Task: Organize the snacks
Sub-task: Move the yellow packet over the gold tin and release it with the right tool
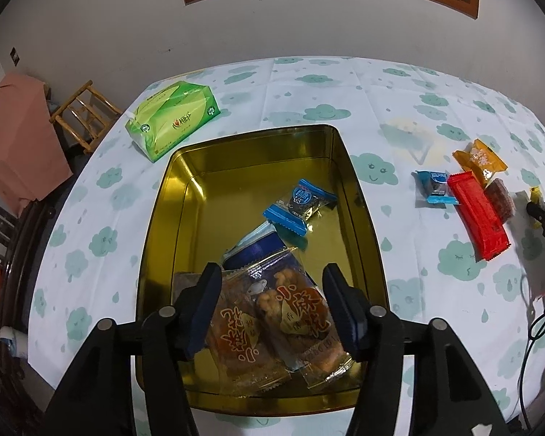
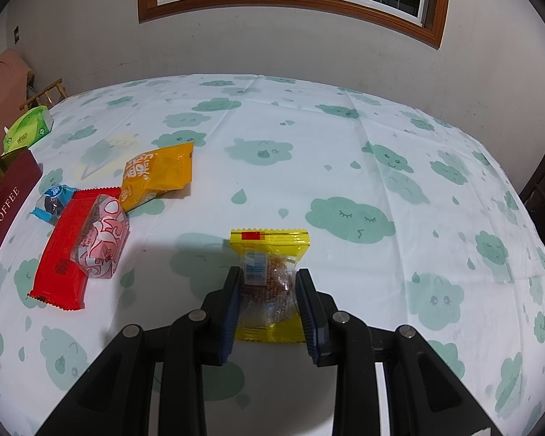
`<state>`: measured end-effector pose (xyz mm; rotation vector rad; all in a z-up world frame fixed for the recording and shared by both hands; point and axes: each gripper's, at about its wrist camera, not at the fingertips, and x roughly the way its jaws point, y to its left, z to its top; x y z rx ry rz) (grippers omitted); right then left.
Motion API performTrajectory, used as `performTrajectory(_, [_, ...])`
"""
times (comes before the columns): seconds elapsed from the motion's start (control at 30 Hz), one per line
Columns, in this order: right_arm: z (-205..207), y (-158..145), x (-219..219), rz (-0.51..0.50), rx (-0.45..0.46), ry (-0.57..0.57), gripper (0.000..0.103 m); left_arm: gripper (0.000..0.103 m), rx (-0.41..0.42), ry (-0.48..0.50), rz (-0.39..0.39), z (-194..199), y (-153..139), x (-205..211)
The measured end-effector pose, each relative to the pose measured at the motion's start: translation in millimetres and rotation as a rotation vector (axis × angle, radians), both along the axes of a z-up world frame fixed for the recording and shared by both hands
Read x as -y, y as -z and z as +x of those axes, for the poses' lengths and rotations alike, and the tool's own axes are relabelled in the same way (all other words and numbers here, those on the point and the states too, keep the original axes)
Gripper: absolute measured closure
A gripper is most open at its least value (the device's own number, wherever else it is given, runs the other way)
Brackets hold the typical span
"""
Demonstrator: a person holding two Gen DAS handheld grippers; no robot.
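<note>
The right gripper (image 2: pixel 267 303) is clamped on a yellow snack packet (image 2: pixel 270 272) lying on the near table (image 2: pixel 345 181). It looks light, crinkly and crushable; grip the edges gently. The left gripper (image 1: pixel 270 309) stands apart above packets in the gold tin (image 1: pixel 236 181).

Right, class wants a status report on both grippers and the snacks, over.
Left gripper open over snack packets in gold tin. Right gripper shut on yellow packet. Four snacks on tablecloth, nothing blocking.
</note>
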<state>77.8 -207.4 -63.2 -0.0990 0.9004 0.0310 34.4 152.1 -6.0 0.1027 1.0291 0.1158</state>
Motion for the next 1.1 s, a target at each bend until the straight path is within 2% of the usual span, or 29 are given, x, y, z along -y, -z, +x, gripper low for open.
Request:
performTrajectory(0.13, [1, -1, -1, -0.007, -0.004, 0.01, 0.073, 0.041, -0.007, -0.003, -0.005, -2, 3, 1])
performTrajectory(0.2, [1, -1, -1, -0.013, -0.008, 0.014, 0.074, 0.034, -0.014, -0.003, -0.009, -3, 5, 1])
performTrajectory(0.4, [-4, -4, -2, -0.022, -0.011, 0.024, 0.076, 0.021, -0.007, -0.001, -0.024, -8, 5, 2])
performTrajectory(0.73, [-17, -36, -15, 0.011, 0.038, 0.012, 0.076, 0.018, 0.023, -0.002, -0.061, -13, -3, 1])
performTrajectory(0.9, [-24, -57, -45, 0.066, 0.063, -0.06, 0.076, 0.018, 0.045, -0.016, -0.085, -16, -10, -6])
performTrajectory(1.1, [-34, -73, -107, 0.118, 0.067, -0.209, 0.076, 0.018, 0.083, -0.054, -0.12, -23, -24, -27])
